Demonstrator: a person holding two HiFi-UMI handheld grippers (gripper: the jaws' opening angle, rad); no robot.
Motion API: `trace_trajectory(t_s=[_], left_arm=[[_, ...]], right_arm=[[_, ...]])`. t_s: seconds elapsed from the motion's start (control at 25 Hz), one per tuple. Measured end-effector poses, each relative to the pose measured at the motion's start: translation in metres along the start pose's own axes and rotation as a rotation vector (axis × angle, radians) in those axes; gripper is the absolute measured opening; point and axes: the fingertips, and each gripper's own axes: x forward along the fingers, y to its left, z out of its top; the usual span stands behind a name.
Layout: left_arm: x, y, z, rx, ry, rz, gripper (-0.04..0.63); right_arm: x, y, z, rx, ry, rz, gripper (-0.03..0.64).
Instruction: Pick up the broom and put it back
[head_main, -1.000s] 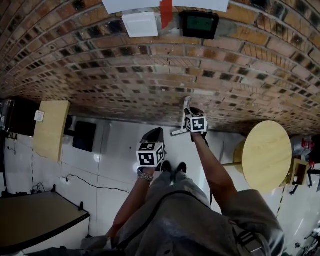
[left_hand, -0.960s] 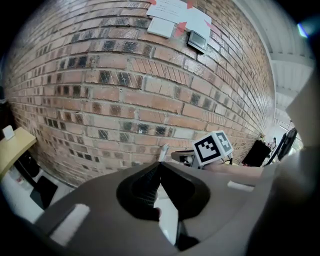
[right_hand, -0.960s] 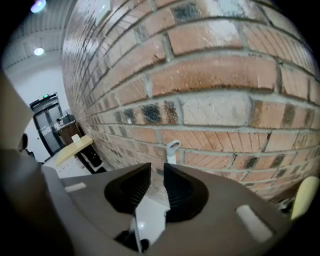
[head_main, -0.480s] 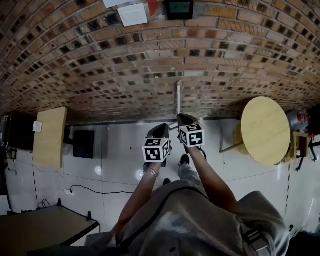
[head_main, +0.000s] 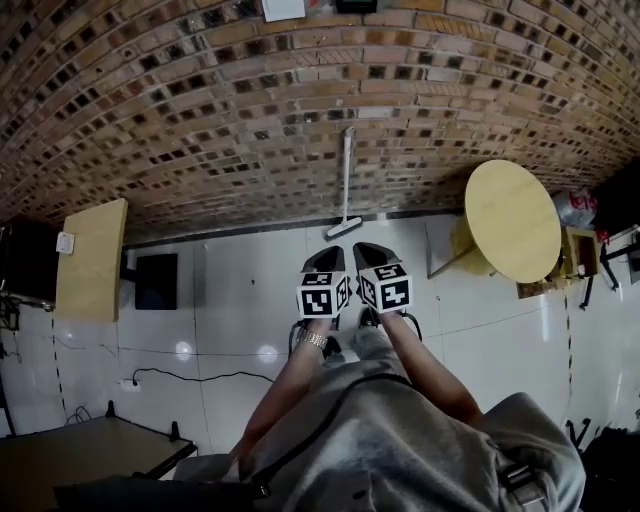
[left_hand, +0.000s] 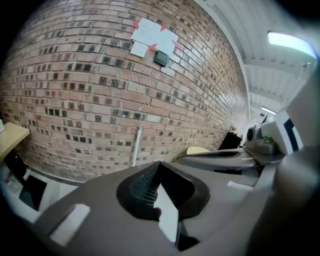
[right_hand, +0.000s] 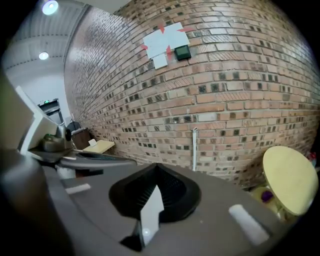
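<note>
The broom (head_main: 345, 186) leans upright against the brick wall, with its white handle up the bricks and its head (head_main: 338, 230) on the floor at the wall's foot. It also shows in the left gripper view as a pale broom handle (left_hand: 136, 145), and in the right gripper view as the same handle (right_hand: 194, 148). My left gripper (head_main: 325, 258) and right gripper (head_main: 367, 252) hang side by side over the white floor, well short of the broom. Both are shut with nothing between the jaws.
A round yellow table (head_main: 512, 220) stands right of the broom, by the wall. A wooden cabinet (head_main: 92, 260) and a black box (head_main: 158, 280) sit at the left. A cable (head_main: 190, 378) crosses the floor. Papers and a small black device (left_hand: 161, 58) hang high on the wall.
A second ago my right gripper was at the broom's handle by the wall. Now it is clear of the broom, and both grippers have drawn back from the wall.
</note>
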Motion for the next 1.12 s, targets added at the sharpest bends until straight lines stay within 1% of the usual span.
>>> trace_trajectory(t_s=[0.12,0.24,0.52,0.8,1.12], left_arm=[[-0.004,-0.016,0.000,0.009,-0.013,-0.013,0.000],[-0.005,-0.025,0.001,0.014,-0.017,-0.002,0.000],[0.002,-0.045,0.006,0.019,-0.027,0.022,0.000],[0.005,-0.050,0.012,0.021,-0.045,0.036,0.000],[0.009,-0.052,0.021,0.041,-0.047,0.019,0.000]], right_arm=[[-0.018,0.003,-0.006,0.002,-0.009,-0.002,0.000],[-0.025,0.002,-0.011,0.027,-0.008,0.011,0.000],[-0.041,-0.019,-0.002,0.035,-0.018,0.026,0.000],[-0.042,-0.018,0.002,0.022,-0.018,0.069,0.000],[-0.038,-0.015,0.014,0.026,-0.036,0.090,0.000]])
